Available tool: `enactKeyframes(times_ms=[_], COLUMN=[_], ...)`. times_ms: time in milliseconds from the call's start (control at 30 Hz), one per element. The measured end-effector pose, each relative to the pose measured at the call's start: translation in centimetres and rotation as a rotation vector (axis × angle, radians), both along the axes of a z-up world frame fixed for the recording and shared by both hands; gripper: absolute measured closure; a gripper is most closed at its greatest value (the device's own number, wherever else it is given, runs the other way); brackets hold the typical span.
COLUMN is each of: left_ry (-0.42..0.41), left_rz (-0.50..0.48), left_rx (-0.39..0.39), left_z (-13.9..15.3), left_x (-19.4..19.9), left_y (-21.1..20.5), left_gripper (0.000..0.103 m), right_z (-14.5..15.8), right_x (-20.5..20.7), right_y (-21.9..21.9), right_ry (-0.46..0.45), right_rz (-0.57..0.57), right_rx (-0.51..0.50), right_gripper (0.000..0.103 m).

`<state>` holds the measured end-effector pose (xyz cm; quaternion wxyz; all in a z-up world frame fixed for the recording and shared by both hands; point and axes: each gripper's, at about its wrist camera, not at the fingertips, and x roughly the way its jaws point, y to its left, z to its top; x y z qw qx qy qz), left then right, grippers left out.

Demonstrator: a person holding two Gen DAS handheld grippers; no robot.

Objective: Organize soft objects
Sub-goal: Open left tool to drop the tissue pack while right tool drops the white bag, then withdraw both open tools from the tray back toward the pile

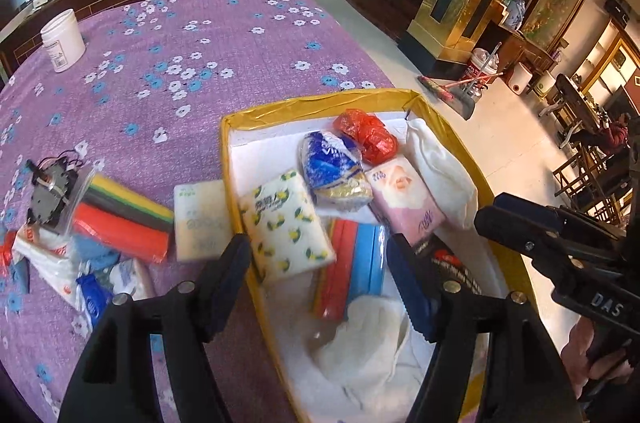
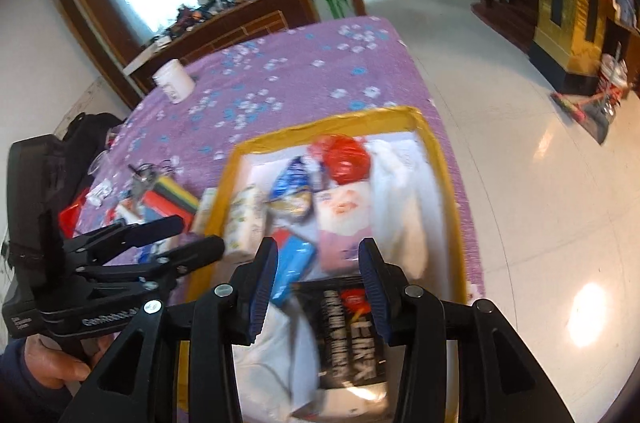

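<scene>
Well, the tabletop [image 1: 168, 35], under its purple flowered cloth, carries a yellow-rimmed box [image 1: 320, 103] at its three-o'clock side. Soft things fill the box: a white cloth [image 1: 360, 339] at six o'clock, a black packet [image 2: 352, 335] beside it, a lemon-print tissue pack [image 1: 286, 227] at nine, a pink tissue pack [image 1: 406, 199] near the middle, and a red bag [image 1: 366, 135] at twelve. Just outside the nine-o'clock wall lie a pale tissue pack [image 1: 200, 219] and a striped cloth roll [image 1: 124, 211]. Both the left claw [image 1: 320, 259] and the right claw [image 2: 316, 283] hang over the box, jaws apart, gripping nothing.
</scene>
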<state>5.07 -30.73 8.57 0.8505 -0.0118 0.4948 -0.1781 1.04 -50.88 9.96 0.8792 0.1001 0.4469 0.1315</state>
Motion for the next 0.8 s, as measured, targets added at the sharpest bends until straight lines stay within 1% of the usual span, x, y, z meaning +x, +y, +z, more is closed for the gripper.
enactKeyframes(times_ms=[67,167,267,333,800], left_ry=[-0.013,-0.021,-0.023,-0.025,0.044], left_rz=[0.005,0.017,0.036,0.051,0.248], left_rx=[0.004,0.002,0.002,0.003,-0.036], left_z=[0.2,0.2,0.2,0.1,-2.4], left_x=[-0.9,-2.0,-3.1,-3.8,-6.9], left_y=[0.6,1.7,3.3,4.4,15.4], left_gripper=[0.034,0.034,0.034,0.034,0.034], right_z=[0.5,0.8,0.7,0.4,-1.1], right_x=[-0.6,-1.0,-1.1,-1.0,-2.9], right_y=[1.2,2.7,3.8,5.1,14.7], right_ry=[-0.024,-0.025,-0.004,0.027,0.077], right_rz=[0.028,0.059,0.085,0.118,0.332], right_rx=[-0.011,-0.010,0.032,0.052,0.019], right_gripper=[0.057,0.057,0.057,0.057,0.057])
